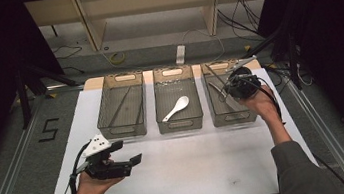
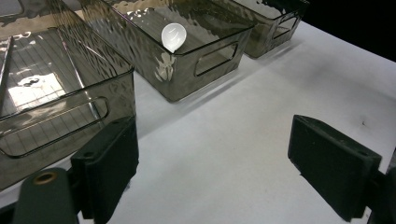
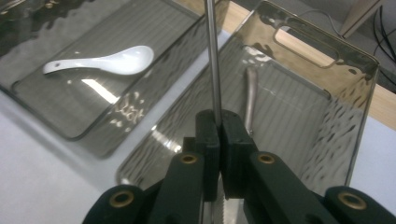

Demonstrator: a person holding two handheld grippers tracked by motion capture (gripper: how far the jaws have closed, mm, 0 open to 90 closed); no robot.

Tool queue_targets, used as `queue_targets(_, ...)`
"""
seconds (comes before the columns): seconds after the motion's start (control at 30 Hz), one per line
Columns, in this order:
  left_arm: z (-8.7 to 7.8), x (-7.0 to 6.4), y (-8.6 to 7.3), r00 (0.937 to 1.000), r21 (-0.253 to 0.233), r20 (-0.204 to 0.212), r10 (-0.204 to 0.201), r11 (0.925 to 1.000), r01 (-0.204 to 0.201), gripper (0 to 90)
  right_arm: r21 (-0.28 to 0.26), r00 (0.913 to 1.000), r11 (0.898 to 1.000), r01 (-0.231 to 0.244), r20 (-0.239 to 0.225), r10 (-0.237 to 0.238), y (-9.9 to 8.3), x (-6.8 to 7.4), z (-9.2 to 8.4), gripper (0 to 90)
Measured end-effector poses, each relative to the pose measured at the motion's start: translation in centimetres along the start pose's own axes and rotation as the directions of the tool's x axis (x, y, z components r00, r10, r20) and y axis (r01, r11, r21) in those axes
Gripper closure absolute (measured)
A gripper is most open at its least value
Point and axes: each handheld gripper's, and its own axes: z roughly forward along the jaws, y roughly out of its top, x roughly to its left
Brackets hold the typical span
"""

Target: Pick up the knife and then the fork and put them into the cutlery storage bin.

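We take the middle bin [image 1: 178, 102] of the 3 smoked-plastic bins on the white desk [image 1: 194, 167] as our landmark. It holds 1 white ceramic spoon [image 1: 176, 108], lying flat on its floor.

The right hand-held gripper [image 3: 219, 122] hangs over the bin [image 1: 228, 100] just right of the middle bin. Its jaws are pressed together on a thin metal utensil [image 3: 213, 56]; a serrated edge shows below the pads, so we read it as a knife, its handle rising past the pads toward the far rim. A second metal utensil [image 3: 251, 95] lies on the floor of that same bin; we cannot tell its kind.

The left hand-held gripper [image 1: 124, 153] sits in front of the middle bin and to its left, low over bare desk. Its jaws stand wide apart with nothing between them.

The bin [image 1: 122, 106] left of the middle bin holds thin dark sticks [image 1: 120, 106], possibly chopsticks.
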Motion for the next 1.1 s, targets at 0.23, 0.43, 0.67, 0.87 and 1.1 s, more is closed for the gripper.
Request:
queue_targets(0.23,-0.4,-0.1,-0.3,0.9999,-0.033,-0.015,-0.002,0.9995,0.001,15.8,0.035,0.9986,0.999,-0.038,0.038,0.036,-0.2,-1.2,1.7,87.8)
queue_targets(0.43,-0.6,-0.3,-0.5,0.9997,-0.042,-0.023,-0.005,0.9991,0.004,15.7,0.067,0.9978,0.997,-0.042,0.053,0.039,-0.6,-1.3,3.0,87.8)
queue_targets(0.67,-0.8,-0.3,-0.5,0.9998,-0.059,-0.022,-0.001,0.9983,0.000,15.7,0.099,0.9974,0.994,-0.049,0.056,0.044,-1.4,-1.0,4.2,87.6)
queue_targets(0.87,-0.7,-0.3,-0.6,0.9998,-0.051,-0.021,0.000,0.9987,-0.002,15.7,0.118,0.9967,0.991,-0.065,0.056,0.059,-2.1,-0.9,5.0,86.9)
queue_targets(1.1,-0.7,-0.4,-0.6,0.9998,-0.049,-0.019,0.002,0.9988,-0.003,15.7,0.110,0.9963,0.991,-0.078,0.042,0.074,-2.1,-0.9,4.8,70.3)
